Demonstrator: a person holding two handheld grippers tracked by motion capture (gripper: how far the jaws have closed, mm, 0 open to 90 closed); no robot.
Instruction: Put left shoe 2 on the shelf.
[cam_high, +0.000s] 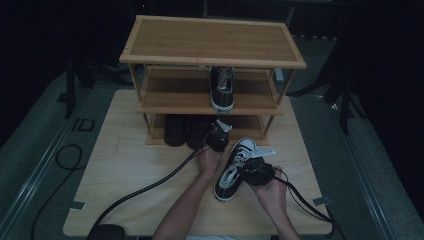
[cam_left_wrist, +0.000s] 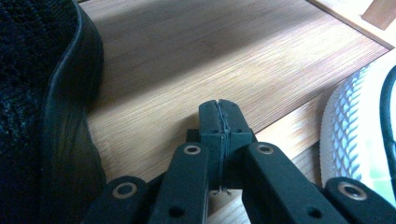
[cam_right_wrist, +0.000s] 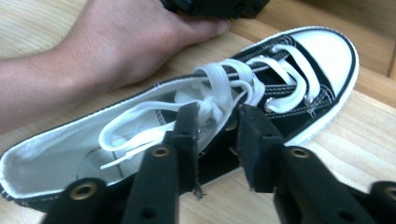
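Observation:
A black high-top sneaker (cam_high: 231, 172) (cam_right_wrist: 299, 74) with white laces and a white toe cap lies on the wooden table (cam_high: 125, 170), toe toward the shoe rack (cam_high: 210, 40). My right gripper (cam_high: 245, 167) (cam_right_wrist: 215, 116) is at its ankle opening, one jaw inside against the white lining and the other on the black outer side, shut on that side wall. My left gripper (cam_high: 218, 134) (cam_left_wrist: 218, 105) is shut with nothing in it, over the front of the rack's bottom shelf (cam_left_wrist: 210, 56). A matching sneaker (cam_high: 222, 90) stands on the middle shelf.
Dark shoes (cam_high: 176, 130) (cam_left_wrist: 46, 116) sit on the bottom shelf, just left of the left gripper. A white ribbed sole (cam_left_wrist: 345, 130) is close on its right. The person's left hand (cam_right_wrist: 126, 42) rests beside the sneaker. A thick cable (cam_high: 150, 187) trails across the table.

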